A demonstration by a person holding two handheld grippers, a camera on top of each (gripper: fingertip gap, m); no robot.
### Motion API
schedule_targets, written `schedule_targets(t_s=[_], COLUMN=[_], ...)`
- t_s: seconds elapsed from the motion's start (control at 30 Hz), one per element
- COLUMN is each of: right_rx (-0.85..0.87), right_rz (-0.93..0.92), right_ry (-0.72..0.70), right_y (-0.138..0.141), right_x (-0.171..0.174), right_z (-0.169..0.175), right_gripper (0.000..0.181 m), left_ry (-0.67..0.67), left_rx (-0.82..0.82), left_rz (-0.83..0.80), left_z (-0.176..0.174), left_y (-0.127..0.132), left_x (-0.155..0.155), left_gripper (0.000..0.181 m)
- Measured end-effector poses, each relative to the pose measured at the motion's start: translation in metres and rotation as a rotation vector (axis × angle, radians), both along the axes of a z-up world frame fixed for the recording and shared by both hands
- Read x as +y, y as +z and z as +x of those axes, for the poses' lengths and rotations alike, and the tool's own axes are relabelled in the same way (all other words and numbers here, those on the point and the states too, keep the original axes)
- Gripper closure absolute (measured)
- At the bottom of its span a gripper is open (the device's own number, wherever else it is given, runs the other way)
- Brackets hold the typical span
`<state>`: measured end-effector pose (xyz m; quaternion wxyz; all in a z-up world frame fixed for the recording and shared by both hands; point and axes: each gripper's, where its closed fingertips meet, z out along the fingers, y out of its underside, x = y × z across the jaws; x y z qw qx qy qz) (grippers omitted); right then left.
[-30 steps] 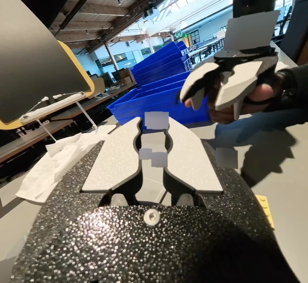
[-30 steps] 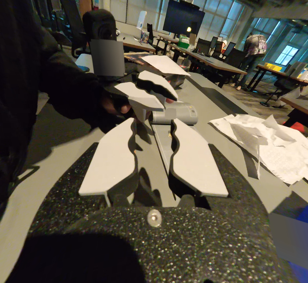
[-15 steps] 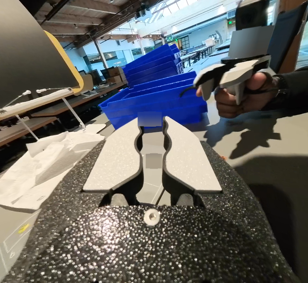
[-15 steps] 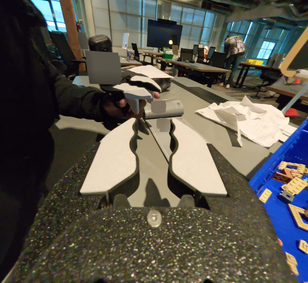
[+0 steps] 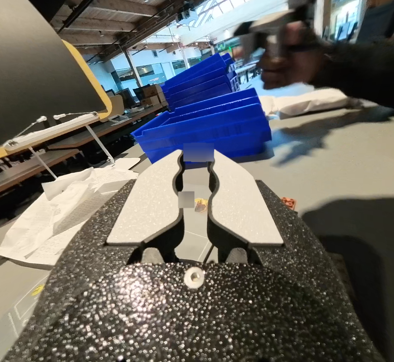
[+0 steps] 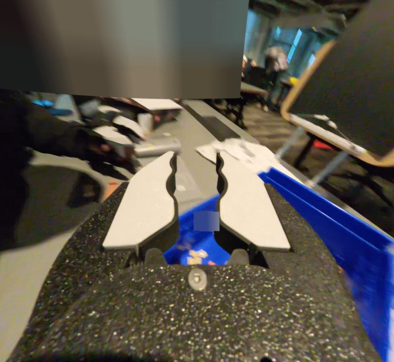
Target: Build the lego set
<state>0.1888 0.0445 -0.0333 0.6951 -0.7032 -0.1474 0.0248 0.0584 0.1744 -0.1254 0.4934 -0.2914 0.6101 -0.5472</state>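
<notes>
Over the grey desk (image 5: 319,170) my left hand-held gripper (image 5: 196,158) gapes empty above a tan lego piece (image 5: 200,204); my right hand-held gripper (image 6: 196,155) hangs parted over the blue bin (image 6: 319,213) of bricks.

crumpled white paper (image 5: 64,209) lies on the grey table (image 5: 319,170) below a tilted black board (image 5: 38,70).
</notes>
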Motion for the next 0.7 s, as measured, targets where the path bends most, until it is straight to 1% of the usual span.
schedule_targets(t_s=[0.07, 0.1, 0.13, 0.2, 0.27, 0.3, 0.33, 0.4, 0.43, 0.5, 0.57, 0.7], right_rx=[-0.030, -0.036, -0.034, -0.003, 0.022, 0.024, 0.001, -0.046, -0.035, -0.012, -0.012, 0.061], right_rz=[-0.117, -0.152, -0.157, -0.112, -0.029, -0.011, -0.029, -0.032, -0.029, -0.036, -0.049, -0.052], right_ry=[-0.097, -0.128, -0.138, -0.124, -0.105, -0.102, -0.096, -0.136, -0.143, -0.159, -0.205, -0.235], right_y=[-0.013, -0.019, -0.022, -0.020, -0.013, -0.013, -0.018, -0.022, -0.023, -0.029, -0.038, -0.051], right_x=[0.018, 0.028, 0.037, 0.052, 0.061, 0.065, 0.067, 0.067, 0.067, 0.065, 0.064, 0.064], right_z=[0.046, 0.063, 0.072, 0.074, 0.063, 0.056, 0.050, 0.048, 0.048, 0.051, 0.061, 0.073], right_gripper=[0.146, 0.141, 0.141, 0.140, 0.140, 0.141, 0.140, 0.140, 0.140, 0.141, 0.143, 0.146], left_ry=[0.000, 0.000, 0.001, -0.003, -0.002, 0.000, 0.004, 0.004, -0.001, -0.011, -0.016, -0.005], left_rx=[-0.002, 0.000, 0.000, -0.007, -0.013, -0.015, -0.015, -0.027, -0.031, -0.023, -0.013, 0.012], left_rz=[0.022, 0.030, 0.036, 0.040, 0.045, 0.049, 0.055, 0.057, 0.044, 0.006, -0.036, -0.121], left_z=[-0.002, -0.003, -0.003, -0.005, -0.006, -0.007, -0.007, -0.011, -0.013, -0.014, -0.015, -0.014], left_y=[-0.001, -0.002, -0.002, -0.002, -0.001, 0.000, 0.000, 0.004, 0.006, 0.008, 0.009, 0.009], left_x=[-0.002, -0.003, -0.004, -0.007, -0.008, -0.008, -0.007, -0.007, -0.007, -0.006, -0.003, 0.007], left_gripper=[0.162, 0.162, 0.162, 0.162, 0.162, 0.163, 0.163, 0.163, 0.163, 0.163, 0.162, 0.162])
